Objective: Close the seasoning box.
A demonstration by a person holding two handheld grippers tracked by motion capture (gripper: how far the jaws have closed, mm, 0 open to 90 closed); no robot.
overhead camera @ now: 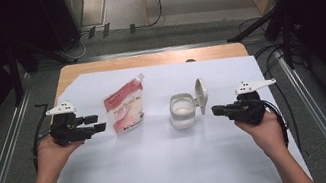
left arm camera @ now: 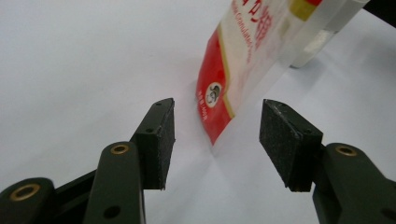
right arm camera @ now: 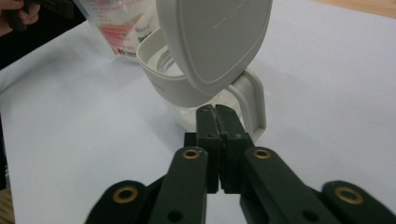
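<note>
- A white sheet covers a wooden table; grey carpet, metal rails and cables surround it, with pale wood shelving at 12 o'clock.
- At 9 o'clock, the left gripper hovers with its jaws partly apart and empty, aimed at the pouch.
- Just right of it lies a red-and-white spouted pouch, with its spout towards 1 o'clock; red lettering and a small round emblem show, too blurred to read.
- Right of centre stands a pale container, its hinged lid upright; the embossed writing on the lid is illegible.
- At 3 o'clock, the right gripper has its jaws pressed together, empty, tips just beside the container's handle.
</note>
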